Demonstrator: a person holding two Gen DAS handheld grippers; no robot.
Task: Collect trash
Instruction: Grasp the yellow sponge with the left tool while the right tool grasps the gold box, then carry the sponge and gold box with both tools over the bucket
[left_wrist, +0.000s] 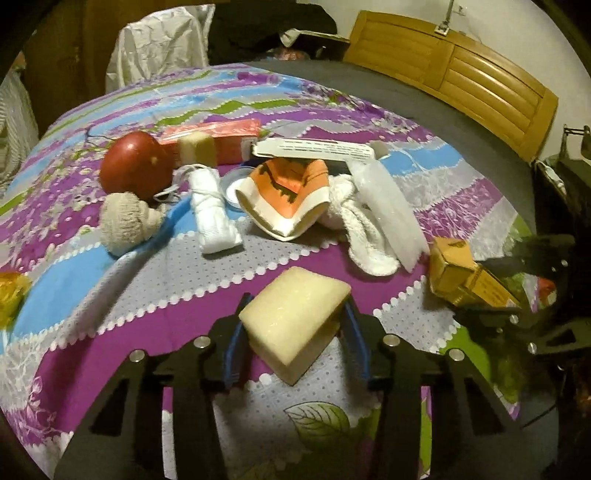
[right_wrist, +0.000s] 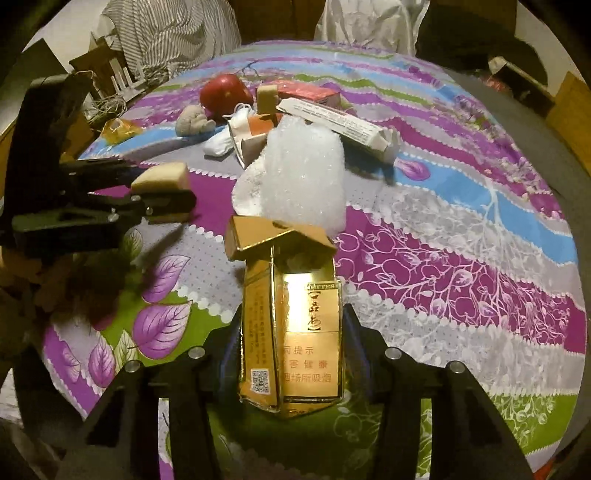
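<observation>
Left gripper (left_wrist: 293, 325) clamped on sponge block (left_wrist: 295, 317): light, squashy, grip mid-sides. Right gripper (right_wrist: 291, 332) pinching gold cigarette pack (right_wrist: 295, 325): empty-light, crushable, hold flat faces.

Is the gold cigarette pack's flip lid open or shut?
Open. In the right wrist view the gold cigarette pack has its lid hinged up and back from the body, leaving a gap at the top. Contents cannot be told.

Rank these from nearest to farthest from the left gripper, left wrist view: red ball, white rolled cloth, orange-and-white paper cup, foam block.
1. foam block: clamped between the left gripper's fingers.
2. orange-and-white paper cup: crushed, mid-bed, just right of centre.
3. white rolled cloth: mid-bed, left of the cup; too close to call against the cup.
4. red ball: farthest, back left.
</observation>
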